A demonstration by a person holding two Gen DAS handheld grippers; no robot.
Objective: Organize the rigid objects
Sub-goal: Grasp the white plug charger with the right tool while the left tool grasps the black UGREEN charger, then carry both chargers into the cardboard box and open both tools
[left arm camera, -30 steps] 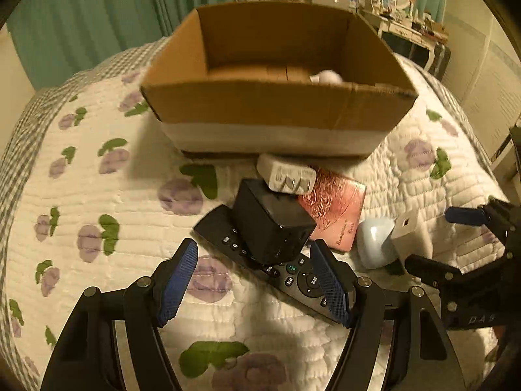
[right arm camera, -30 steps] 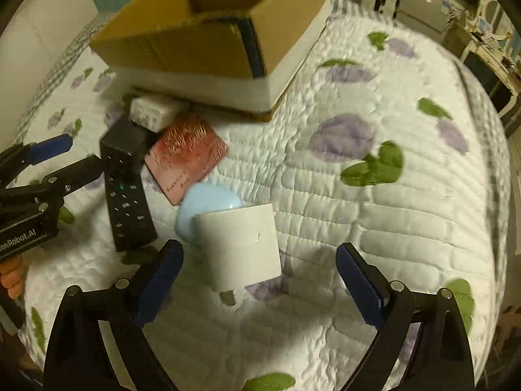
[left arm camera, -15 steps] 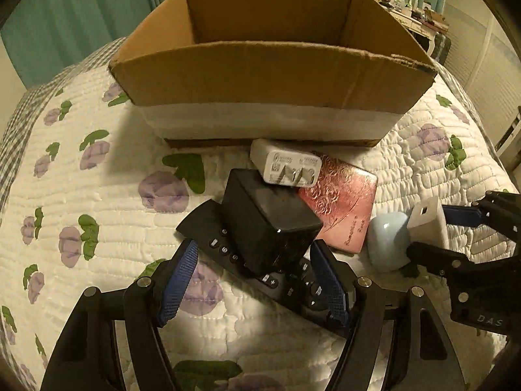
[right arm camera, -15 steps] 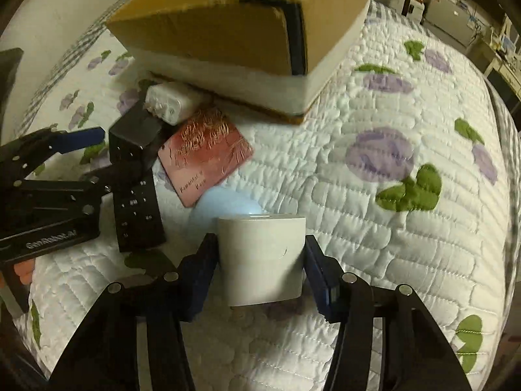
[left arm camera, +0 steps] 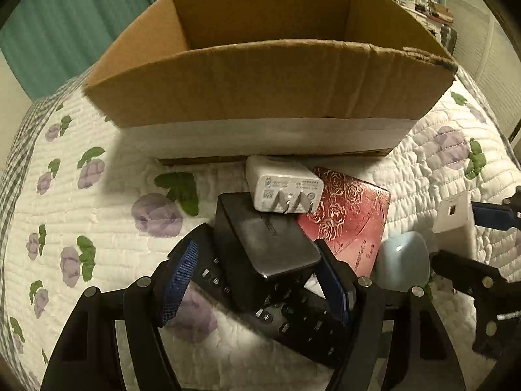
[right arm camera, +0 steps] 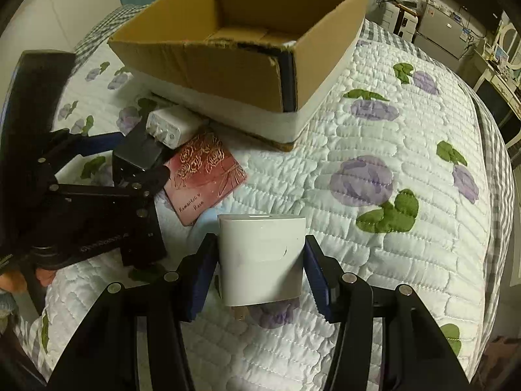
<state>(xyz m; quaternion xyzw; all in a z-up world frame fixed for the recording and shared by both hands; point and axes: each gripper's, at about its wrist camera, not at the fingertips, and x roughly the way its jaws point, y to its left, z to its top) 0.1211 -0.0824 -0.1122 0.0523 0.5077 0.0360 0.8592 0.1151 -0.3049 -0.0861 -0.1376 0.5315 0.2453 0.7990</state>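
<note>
An open cardboard box (left arm camera: 267, 81) stands on the quilted bed, also in the right wrist view (right arm camera: 228, 65). My left gripper (left arm camera: 257, 280) is open, its jaws around a black charger (left arm camera: 267, 244) that lies on a black remote (left arm camera: 293, 322). A small white plug adapter (left arm camera: 283, 185) rests against the black charger. My right gripper (right arm camera: 257, 270) is shut on a white charger (right arm camera: 260, 254) and holds it just above the quilt; it also shows in the left wrist view (left arm camera: 454, 218).
A red rose-patterned card (left arm camera: 348, 218) lies right of the black charger, also in the right wrist view (right arm camera: 205, 176). A pale blue rounded case (left arm camera: 402, 260) sits beside it. Furniture (right arm camera: 439, 22) stands beyond the bed. Teal curtains (left arm camera: 81, 16) hang behind.
My right gripper has lifted the white charger off the quilt a little. My left gripper has moved forward so its jaws flank the black charger more closely.
</note>
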